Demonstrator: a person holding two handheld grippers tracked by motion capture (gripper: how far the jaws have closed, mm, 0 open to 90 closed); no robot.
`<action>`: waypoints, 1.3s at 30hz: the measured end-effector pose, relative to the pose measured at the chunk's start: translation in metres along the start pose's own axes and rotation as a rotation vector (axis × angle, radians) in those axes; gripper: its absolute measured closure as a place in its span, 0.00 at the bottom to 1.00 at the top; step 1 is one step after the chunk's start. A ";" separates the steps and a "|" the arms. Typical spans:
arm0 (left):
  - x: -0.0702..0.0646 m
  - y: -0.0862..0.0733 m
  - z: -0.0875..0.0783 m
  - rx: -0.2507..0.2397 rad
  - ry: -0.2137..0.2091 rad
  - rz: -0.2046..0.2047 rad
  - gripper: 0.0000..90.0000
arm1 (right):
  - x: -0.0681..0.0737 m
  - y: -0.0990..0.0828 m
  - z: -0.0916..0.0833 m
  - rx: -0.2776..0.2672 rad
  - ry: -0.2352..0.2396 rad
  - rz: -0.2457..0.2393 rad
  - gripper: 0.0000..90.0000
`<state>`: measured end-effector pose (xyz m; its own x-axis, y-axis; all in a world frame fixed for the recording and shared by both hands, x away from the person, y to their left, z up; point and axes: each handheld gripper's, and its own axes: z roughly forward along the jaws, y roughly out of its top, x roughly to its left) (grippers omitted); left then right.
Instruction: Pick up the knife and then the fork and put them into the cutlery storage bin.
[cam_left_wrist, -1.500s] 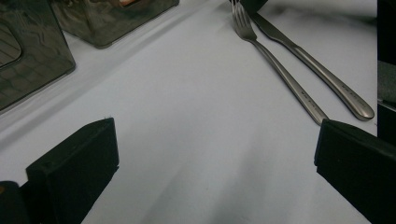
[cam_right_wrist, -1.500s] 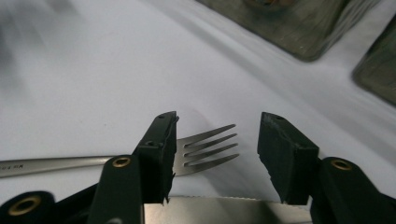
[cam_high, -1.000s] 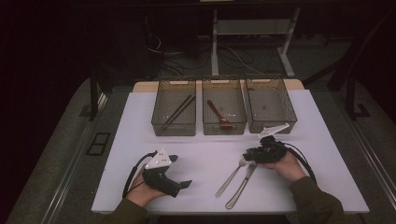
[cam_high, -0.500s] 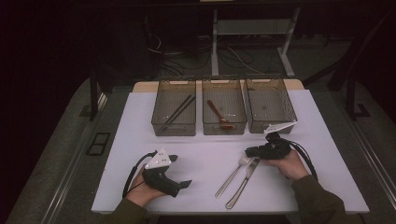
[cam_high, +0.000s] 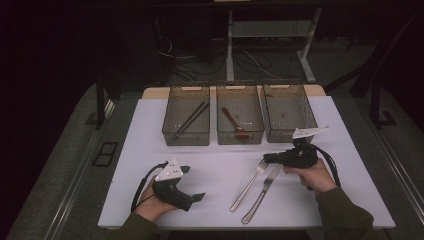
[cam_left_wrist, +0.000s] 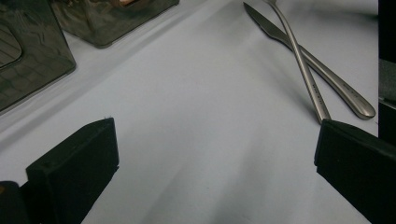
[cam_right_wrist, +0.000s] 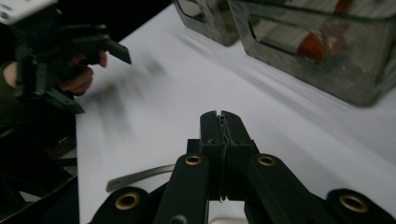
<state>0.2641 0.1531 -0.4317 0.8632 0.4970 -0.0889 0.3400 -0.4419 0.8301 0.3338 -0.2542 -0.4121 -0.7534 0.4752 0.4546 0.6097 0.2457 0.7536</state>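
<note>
Nearest me, the left gripper (cam_high: 194, 183) rests on the white worktop (cam_high: 220, 165), its fingers spread wide and empty. Beyond it, the right gripper (cam_high: 266, 159) has just been closing and its fingers now meet over the tips of the silver metal fork (cam_high: 247, 187) and silver table knife (cam_high: 262, 197), which lie crossed on the worktop; I cannot tell whether either is pinched, so a lift may come up empty. Farthest off stand three smoky clear plastic bins: the left bin (cam_high: 186, 139) holds dark chopsticks (cam_high: 192, 117), the middle bin (cam_high: 240, 138) a reddish-brown spoon (cam_high: 234, 122), and the right bin (cam_high: 287, 136) looks empty.
</note>
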 end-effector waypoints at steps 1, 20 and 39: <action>0.000 0.000 0.000 -0.002 0.000 -0.001 0.00 | 0.002 0.001 -0.001 -0.010 0.002 -0.007 1.00; 0.001 0.000 0.000 -0.002 0.002 -0.001 0.00 | 0.004 0.014 -0.043 -0.161 -0.260 -0.064 1.00; 0.002 -0.001 0.001 -0.002 0.003 -0.004 0.00 | -0.015 0.031 -0.129 -0.337 -0.466 -0.019 1.00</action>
<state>0.2654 0.1537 -0.4328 0.8608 0.5007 -0.0909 0.3426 -0.4381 0.8311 0.3319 -0.3629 -0.3346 -0.5287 0.8143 0.2393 0.4273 0.0118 0.9040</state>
